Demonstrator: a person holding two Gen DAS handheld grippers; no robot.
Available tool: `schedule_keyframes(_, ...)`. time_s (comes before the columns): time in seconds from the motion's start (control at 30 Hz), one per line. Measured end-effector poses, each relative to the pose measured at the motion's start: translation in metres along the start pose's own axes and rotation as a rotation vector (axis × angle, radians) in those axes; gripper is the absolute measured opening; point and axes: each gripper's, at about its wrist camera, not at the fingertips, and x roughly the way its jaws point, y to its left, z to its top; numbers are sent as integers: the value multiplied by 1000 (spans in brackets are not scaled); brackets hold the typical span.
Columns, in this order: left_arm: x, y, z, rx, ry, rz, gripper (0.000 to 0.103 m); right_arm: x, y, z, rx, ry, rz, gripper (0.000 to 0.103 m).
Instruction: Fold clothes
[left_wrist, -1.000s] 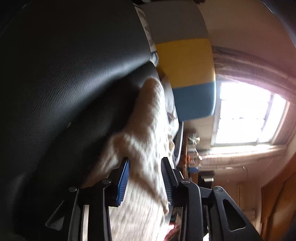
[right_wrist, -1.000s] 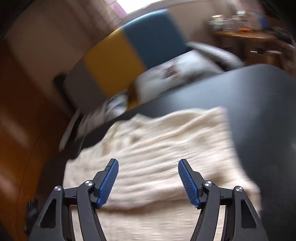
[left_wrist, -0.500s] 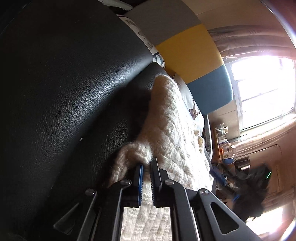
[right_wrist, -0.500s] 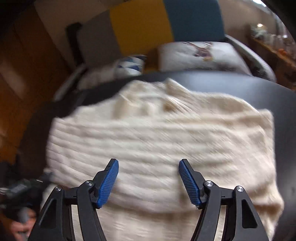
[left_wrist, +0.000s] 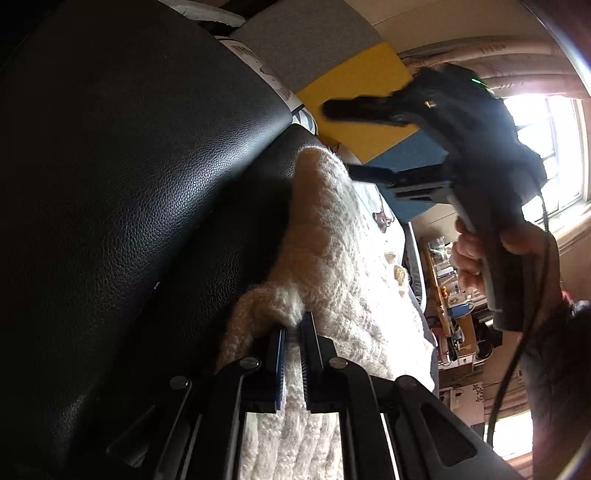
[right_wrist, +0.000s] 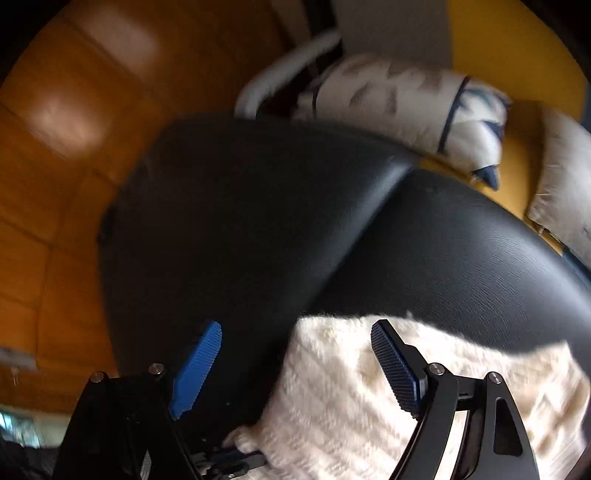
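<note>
At the lower middle of the left wrist view, the left gripper (left_wrist: 291, 354) is clamped on the cream sweater (left_wrist: 332, 266), which lies on the black seat (left_wrist: 129, 166). The right gripper (right_wrist: 295, 369), whose jaws have just been opening wider, hangs empty over the sweater's corner. Judged step: taking the second corner; next it should lower and close there.

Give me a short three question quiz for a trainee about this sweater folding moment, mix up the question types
1. True or false: the left gripper is shut on the cream knit sweater.
2. Multiple choice: the sweater lies on a) a wooden floor, b) a black leather surface, c) a glass table.
3. Short answer: are the right gripper jaws open or shut?

Key:
1. True; its pads pinch the sweater's edge.
2. b
3. Open, and they have just been opening wider; the pads hover over the sweater's corner without pressing it.
</note>
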Motion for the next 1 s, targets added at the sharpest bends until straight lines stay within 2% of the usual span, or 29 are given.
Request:
schedule_keyframes(0.1, -6, -1, -3, 12, -3, -8, 7, 21, 6, 5, -33, 118, -34, 84)
schedule_keyframes(0.13, -6, -1, -3, 11, -5, -8, 7, 24, 10, 3, -60, 136, -48, 82)
schedule_keyframes(0.23, -7, 0, -4, -10, -12, -11, 7, 23, 30, -11, -194, 121, -176, 9)
schedule_keyframes(0.37, -8, -8, -8, 53, -40, 39, 8, 5, 44, -32, -313, 9, -357, 8)
schedule_keyframes(0.43, -9, -12, -10, 77, -44, 67, 8, 6, 26, -38, -265, -38, -455, 7)
schedule_keyframes(0.47, -11, -14, -11, 94, -46, 79, 8, 11, 13, -41, -226, -48, -480, 0)
schedule_keyframes(0.53, -12, -18, -13, 125, -43, 100, 8, 20, -11, -50, -154, -67, -480, 1)
schedule_keyframes(0.6, -13, -20, -11, 131, -29, 101, 8, 13, -23, -58, -96, -132, -426, 1)
schedule_keyframes(0.67, -17, -16, -6, 72, 13, 50, 17, 3, -31, -63, -37, -173, -370, 1)
schedule_keyframes(0.77, -35, -7, 2, 19, 34, -6, 18, -17, -30, -70, 30, -220, -242, 2)
schedule_keyframes(0.83, -52, -4, 6, 20, 13, -34, 18, -37, -31, -85, 66, -255, -151, 5)
schedule_keyframes(0.9, -65, -2, 15, 41, -21, -17, 20, -59, -40, -104, 120, -292, -57, 19)
schedule_keyframes(0.97, -69, 1, 25, 47, -43, 19, 20, -78, -53, -126, 186, -339, -17, 56)
schedule_keyframes(1.0, -70, 3, 30, 47, -51, 39, 21, -87, -60, -137, 222, -364, -3, 62)
